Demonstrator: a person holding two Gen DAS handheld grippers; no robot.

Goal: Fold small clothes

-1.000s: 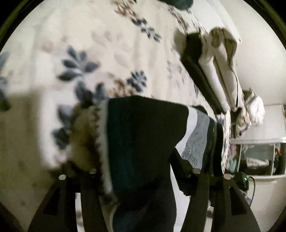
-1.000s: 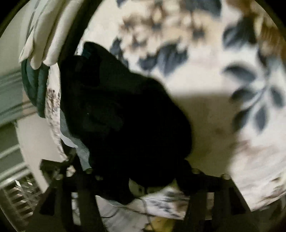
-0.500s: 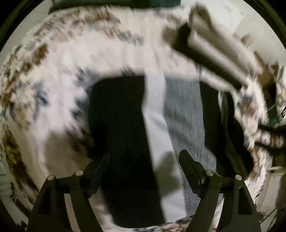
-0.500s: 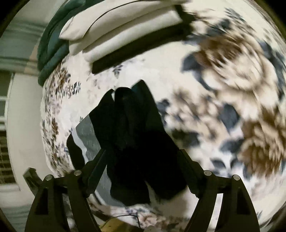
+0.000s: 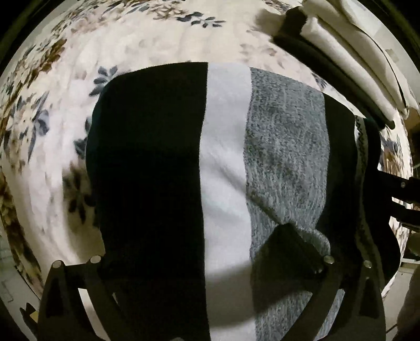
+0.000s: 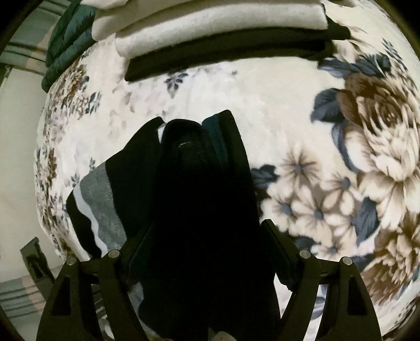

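Both my grippers, left gripper (image 5: 210,251) and right gripper (image 6: 204,249), hang with fingers spread, pinching nothing. The striped garment (image 5: 225,157) lies flat on the floral blanket (image 5: 157,36), running between and beyond my fingertips. I judge 1 fold laid; next I must grasp an edge. Farther off sits the folded stack (image 6: 210,23).

- Floral blanket (image 6: 302,110), cream with blue and brown flowers, spread underneath.
- Stack of folded cream and black textiles (image 6: 215,28) lying at its far edge.
- Teal quilted fabric (image 6: 68,42) beside the stack.
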